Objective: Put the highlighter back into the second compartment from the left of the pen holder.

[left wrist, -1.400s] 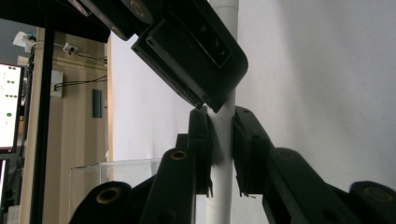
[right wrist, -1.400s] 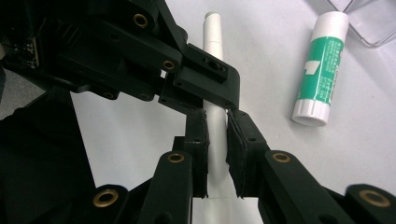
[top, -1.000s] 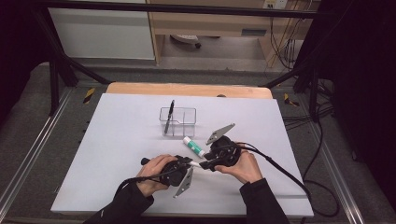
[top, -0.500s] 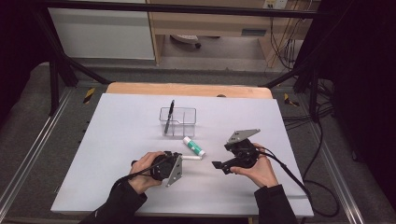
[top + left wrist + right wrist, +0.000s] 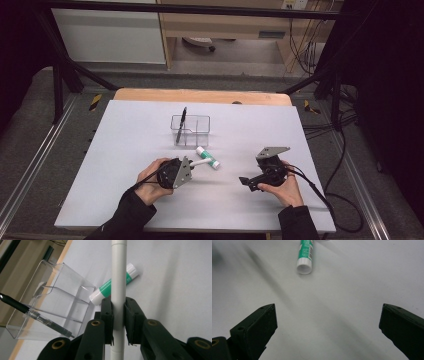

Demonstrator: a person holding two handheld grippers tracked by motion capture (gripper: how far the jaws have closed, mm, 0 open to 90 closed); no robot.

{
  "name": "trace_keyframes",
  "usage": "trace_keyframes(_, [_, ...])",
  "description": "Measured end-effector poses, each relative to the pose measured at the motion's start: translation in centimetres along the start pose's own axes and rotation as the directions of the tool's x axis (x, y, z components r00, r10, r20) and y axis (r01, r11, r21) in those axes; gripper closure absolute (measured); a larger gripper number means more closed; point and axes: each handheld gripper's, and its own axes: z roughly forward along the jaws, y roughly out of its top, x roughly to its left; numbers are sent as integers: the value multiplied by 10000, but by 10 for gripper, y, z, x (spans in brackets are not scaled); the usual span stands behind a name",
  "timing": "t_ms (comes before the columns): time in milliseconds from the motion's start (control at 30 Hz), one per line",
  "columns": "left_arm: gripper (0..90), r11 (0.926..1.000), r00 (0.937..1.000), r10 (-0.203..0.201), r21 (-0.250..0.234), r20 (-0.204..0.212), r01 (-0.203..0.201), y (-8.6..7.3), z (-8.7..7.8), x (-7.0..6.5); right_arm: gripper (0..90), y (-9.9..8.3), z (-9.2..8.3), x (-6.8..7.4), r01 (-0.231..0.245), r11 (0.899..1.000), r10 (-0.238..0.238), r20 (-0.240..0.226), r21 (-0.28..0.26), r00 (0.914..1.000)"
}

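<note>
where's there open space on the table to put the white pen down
Bare patches: the table's left side beside the clear holder, and the stretch between the left gripper and the right gripper. It is crowded where the held white pen sits by the glue stick, in front of the holder.

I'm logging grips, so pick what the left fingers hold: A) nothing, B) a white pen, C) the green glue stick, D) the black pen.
B: in the left gripper view the left fingers clamp a white pen, while the glue stick lies on the table behind it.
</note>
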Motion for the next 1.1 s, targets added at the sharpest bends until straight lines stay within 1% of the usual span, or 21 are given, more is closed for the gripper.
trace_keyframes(100, [775,9981,9981,-602,-149,-93,601,-1,-1,4,19,-7,-3,-4,-77,9997,81,155,-248,9998])
trace_keyframes(167, [775,9934,9938,-1107,-300,-105,1103,-1,-3,7,11,-11,-4,-7,-230,9987,238,183,-448,9995])
trace_keyframes(233, [775,9865,9873,-1586,-437,-122,1579,-1,-4,10,9,-16,-5,-10,-320,9981,332,206,-529,9992])
trace_keyframes(300, [775,9761,9774,-2109,-564,-116,2100,-2,-5,13,7,-21,-6,-12,-370,9974,384,224,-617,9990])
trace_keyframes(333, [775,9694,9709,-2390,-620,-136,2377,-3,-6,15,7,-24,-7,-13,-473,9969,487,205,-629,9986])
trace_keyframes(400, [775,9537,9564,-2920,-779,-67,2906,-4,-8,19,7,-29,-8,-14,-442,9963,457,192,-734,9988])
trace_keyframes(433, [776,9426,9463,-3233,-900,-38,3217,-4,-9,21,7,-31,-9,-14,-498,9962,510,148,-715,9986])
trace_keyframes(533, [775,9175,9241,-3821,-1186,28,3798,-5,-10,27,7,-38,-9,-16,-368,9976,386,285,-592,9988])
trace_keyframes(600, [775,9006,9095,-4156,-1352,107,4131,-5,-11,31,7,-41,-10,-17,-489,9969,506,263,-620,9984])
trace_keyframes(633, [775,8962,9055,-4243,-1381,104,4216,-5,-12,33,7,-43,-11,-19,-480,9969,500,314,-631,9983])
trace_keyframes(700, [775,8838,8949,-4460,-1506,149,4430,-5,-13,37,7,-45,-12,-21,-610,9964,630,318,-597,9975])
trace_keyframes(733, [775,8776,8897,-4563,-1575,151,4528,-5,-13,39,7,-46,-13,-21,-536,9969,559,392,-570,9977])
trace_keyframes(767, [776,8708,8839,-4675,-1640,156,4635,-5,-13,41,7,-48,-13,-22,-569,9967,590,353,-585,9976])
trace_keyframes(800, [775,8617,8760,-4819,-1708,190,4777,-5,-13,43,7,-49,-13,-22,-648,9961,667,302,-604,9973])
trace_keyframes(833, [775,8576,8718,-4897,-1738,118,4841,-4,-14,45,7,-50,-14,-23,-653,9963,673,341,-555,9972])
trace_keyframes(867, [775,8545,8694,-4941,-1807,69,4870,-4,-14,47,7,-50,-14,-23,-639,9964,660,379,-548,9971])
trace_keyframes(900, [775,8450,8618,-5071,-1907,105,4995,-3,-14,49,7,-51,-15,-24,-576,9968,600,427,-558,9973])
trace_keyframes(933, [775,8373,8553,-5179,-1968,135,5101,-3,-14,50,7,-52,-15,-24,-651,9963,674,384,-567,9970])
trace_keyframes(1000, [776,8294,8480,-5300,-2059,36,5193,-1,-14,54,7,-53,-16,-25,-680,9959,706,417,-597,9966])
trace_keyframes(1033, [775,8233,8422,-5391,-2087,32,5278,0,-14,57,7,-53,-16,-26,-706,9959,729,381,-573,9966])
trace_keyframes(1100, [775,8060,8294,-5586,-2306,80,5451,3,-13,60,7,-54,-17,-26,-684,9961,706,383,-557,9968])
